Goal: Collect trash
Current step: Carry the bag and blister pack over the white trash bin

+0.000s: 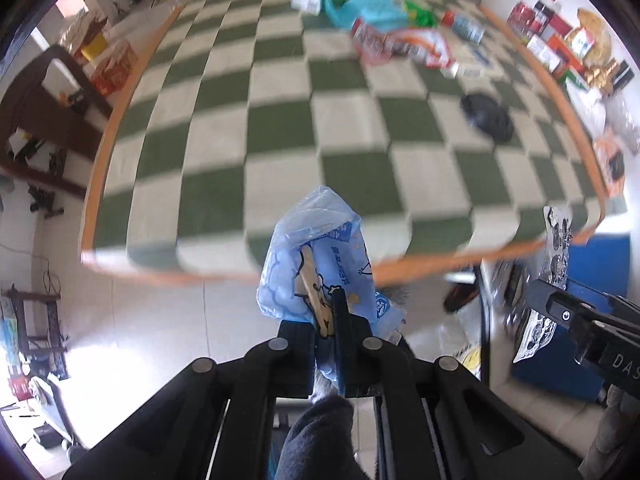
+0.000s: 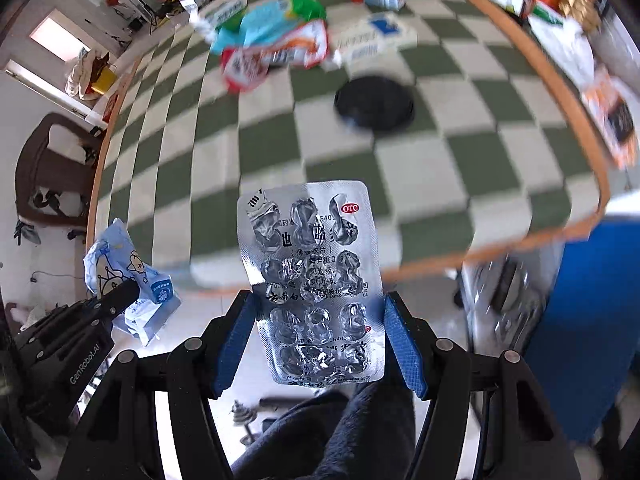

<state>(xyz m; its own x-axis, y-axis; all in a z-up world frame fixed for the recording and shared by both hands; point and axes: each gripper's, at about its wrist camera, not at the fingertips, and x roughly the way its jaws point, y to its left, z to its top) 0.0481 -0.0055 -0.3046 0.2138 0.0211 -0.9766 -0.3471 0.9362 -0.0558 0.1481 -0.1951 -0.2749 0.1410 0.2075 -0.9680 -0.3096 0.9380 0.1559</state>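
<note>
My left gripper (image 1: 334,312) is shut on a crumpled light-blue ice-cream wrapper (image 1: 316,256) with a wooden stick inside, held in front of the table's near edge. It also shows in the right wrist view (image 2: 132,280) at the lower left. My right gripper (image 2: 316,312) holds a silver empty pill blister pack (image 2: 312,280) upright between its blue pads, closed on the pack's edges. The blister pack also shows in the left wrist view (image 1: 556,248) at the right.
A green-and-white checkered table (image 1: 280,120) with an orange rim lies ahead. On it lie a black round lid (image 2: 374,102), a pile of colourful wrappers (image 2: 276,40) and boxes. A blue bin (image 2: 592,320) stands at the right, and a brown chair (image 2: 52,168) at the left.
</note>
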